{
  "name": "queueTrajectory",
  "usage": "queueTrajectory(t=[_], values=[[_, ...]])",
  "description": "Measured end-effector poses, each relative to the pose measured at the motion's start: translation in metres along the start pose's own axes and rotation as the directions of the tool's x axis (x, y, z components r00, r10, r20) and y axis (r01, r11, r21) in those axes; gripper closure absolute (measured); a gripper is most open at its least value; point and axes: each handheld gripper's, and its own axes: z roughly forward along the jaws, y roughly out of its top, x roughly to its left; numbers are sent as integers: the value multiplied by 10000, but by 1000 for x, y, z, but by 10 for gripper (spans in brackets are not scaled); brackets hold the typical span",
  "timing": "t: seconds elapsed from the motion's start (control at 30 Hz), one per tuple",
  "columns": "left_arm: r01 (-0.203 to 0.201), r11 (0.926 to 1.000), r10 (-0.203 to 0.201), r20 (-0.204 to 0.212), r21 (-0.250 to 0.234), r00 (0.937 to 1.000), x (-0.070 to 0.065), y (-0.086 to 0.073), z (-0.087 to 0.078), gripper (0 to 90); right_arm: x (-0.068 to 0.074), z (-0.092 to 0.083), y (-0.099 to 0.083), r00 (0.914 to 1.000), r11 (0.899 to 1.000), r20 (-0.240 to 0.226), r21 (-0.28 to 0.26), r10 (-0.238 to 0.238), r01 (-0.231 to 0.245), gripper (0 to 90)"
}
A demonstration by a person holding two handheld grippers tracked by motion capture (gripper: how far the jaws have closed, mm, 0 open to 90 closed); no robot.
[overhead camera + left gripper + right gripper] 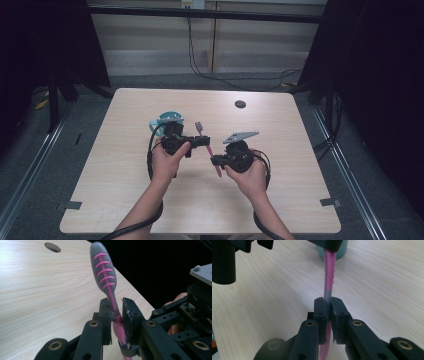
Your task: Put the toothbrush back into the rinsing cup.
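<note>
A pink and grey toothbrush (208, 149) is held above the middle of the table between both grippers. My left gripper (205, 141) is shut on its neck just below the head. In the left gripper view the grey head with pink ribs (103, 270) rises above the jaws of that gripper (116, 312). My right gripper (214, 160) is shut on the pink handle lower down. In the right gripper view the handle (329, 272) runs up from its gripper (329, 307) to the left gripper at the top edge.
A teal cup (167, 119) stands on the wooden table (280, 200) just behind my left hand, and its base (339, 252) lies beyond the toothbrush. A dark round hole (240, 104) (52, 247) sits near the table's far edge. Black curtains flank both sides.
</note>
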Motion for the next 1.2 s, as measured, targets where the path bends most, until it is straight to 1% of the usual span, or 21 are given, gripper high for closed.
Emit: queueTrajectory(t=[0.03, 0.1, 0.13, 0.2, 0.27, 0.4, 0.47, 0.57, 0.87, 1.03, 1.1, 1.2], values=[[48, 10000, -48, 42, -32, 10000, 0, 0, 0, 795, 0, 0, 0, 10000, 10000, -6, 5, 34, -34, 842], [-5, 10000, 6, 103, -25, 9999, -1, 1, 1, 806, 0, 0, 0, 10000, 10000, -65, -27, 65, -65, 842], [-110, 9999, 110, 85, -3, 9999, -2, 1, 1, 813, 0, 0, 0, 10000, 10000, -51, -35, 28, -28, 841], [-131, 9999, 132, 84, -31, 9999, -4, 2, 1, 817, 0, 1, -1, 9999, 9999, -120, -81, 89, -90, 840], [-331, 9995, 331, 36, 7, 9994, -6, 3, 1, 825, 1, 1, -1, 9997, 9997, -132, -155, 197, -199, 840], [-395, 9992, 395, -3, -40, 9992, -8, 4, 1, 828, 2, 2, -1, 9995, 9994, -170, -212, 256, -259, 838], [-403, 9992, 403, -2, -75, 9992, -8, 4, 1, 830, 3, 2, -1, 9997, 9995, -102, -213, 219, -221, 835], [-500, 9987, 499, -42, -67, 9987, -9, 4, 1, 831, 4, 3, -1, 9995, 9993, -140, -269, 266, -270, 831], [-537, 9986, 537, -176, -3, 9984, -9, 4, 3, 832, 7, 6, 0, 9996, 9995, -205, -244, 212, -217, 808], [-573, 9984, 572, -264, -21, 9980, -9, 4, 4, 833, 9, 8, 0, 9987, 9994, -446, -227, 245, -255, 783], [-607, 9982, 608, -289, 23, 9977, -9, 4, 4, 834, 10, 9, 0, 9985, 9992, -469, -251, 299, -310, 775], [-626, 9979, 630, -270, 151, 9977, -10, 5, 4, 834, 11, 10, 1, 9985, 9996, -509, -204, 198, -209, 759]])
